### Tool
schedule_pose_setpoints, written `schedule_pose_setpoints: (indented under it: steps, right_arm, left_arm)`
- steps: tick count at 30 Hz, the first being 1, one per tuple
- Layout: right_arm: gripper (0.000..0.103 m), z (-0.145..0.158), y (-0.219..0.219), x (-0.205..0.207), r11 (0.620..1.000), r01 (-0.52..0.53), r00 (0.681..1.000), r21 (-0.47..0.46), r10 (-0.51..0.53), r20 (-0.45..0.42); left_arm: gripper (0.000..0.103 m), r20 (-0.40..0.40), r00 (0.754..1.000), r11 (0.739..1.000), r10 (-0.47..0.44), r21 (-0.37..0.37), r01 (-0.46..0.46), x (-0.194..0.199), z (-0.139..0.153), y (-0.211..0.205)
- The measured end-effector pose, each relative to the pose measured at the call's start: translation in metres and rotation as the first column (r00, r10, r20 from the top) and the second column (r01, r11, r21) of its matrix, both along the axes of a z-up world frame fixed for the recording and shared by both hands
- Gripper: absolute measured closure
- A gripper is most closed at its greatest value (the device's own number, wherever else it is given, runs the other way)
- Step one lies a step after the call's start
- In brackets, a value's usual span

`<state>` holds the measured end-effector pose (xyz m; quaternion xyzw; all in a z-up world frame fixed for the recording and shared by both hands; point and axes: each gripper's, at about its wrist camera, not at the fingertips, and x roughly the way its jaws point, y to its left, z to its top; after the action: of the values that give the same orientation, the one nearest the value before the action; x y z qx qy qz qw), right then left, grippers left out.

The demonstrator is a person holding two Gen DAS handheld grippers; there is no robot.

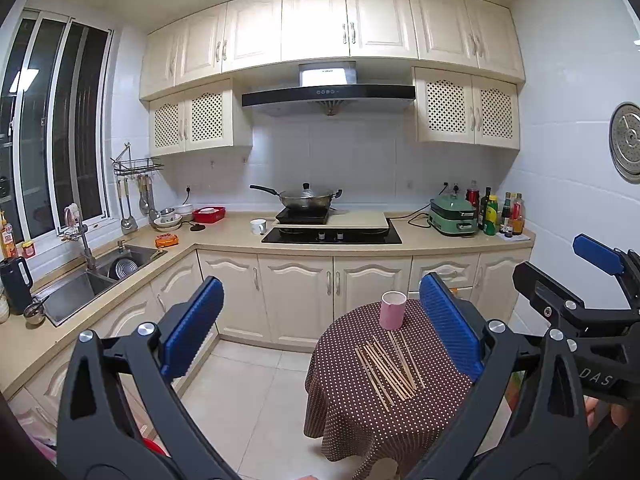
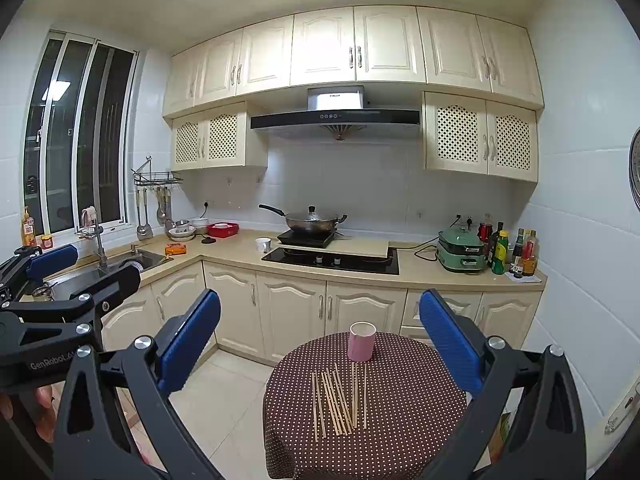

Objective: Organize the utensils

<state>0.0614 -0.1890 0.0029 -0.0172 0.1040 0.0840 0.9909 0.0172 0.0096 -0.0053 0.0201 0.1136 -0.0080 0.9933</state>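
Several wooden chopsticks [image 1: 390,370] lie scattered on a round table with a brown dotted cloth [image 1: 348,412]. A pink cup [image 1: 393,310] stands upright at the table's far edge, just beyond them. My left gripper [image 1: 320,320] is open and empty, held above and before the table. In the right wrist view the chopsticks [image 2: 340,400], cup [image 2: 362,341] and table [image 2: 408,412] show again. My right gripper [image 2: 320,336] is open and empty, also short of the table. Each gripper shows at the edge of the other's view.
Cream kitchen cabinets [image 1: 296,292] and a beige counter with a black hob [image 1: 332,236] stand behind the table. A sink [image 1: 92,280] is at the left. A green cooker [image 1: 454,216] and bottles [image 1: 500,214] are at the right. Tiled floor [image 1: 240,384] lies left of the table.
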Motion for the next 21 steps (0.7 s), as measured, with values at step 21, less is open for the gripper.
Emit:
schedule_pose_setpoints:
  steps: [21]
  right_arm:
    - [0.007, -0.016, 0.02, 0.042, 0.999, -0.023, 0.996, 0.024, 0.025, -0.082]
  left_arm:
    - [0.006, -0.059, 0.998, 1.0, 0.002, 0.01, -0.001, 0.044, -0.017, 0.026]
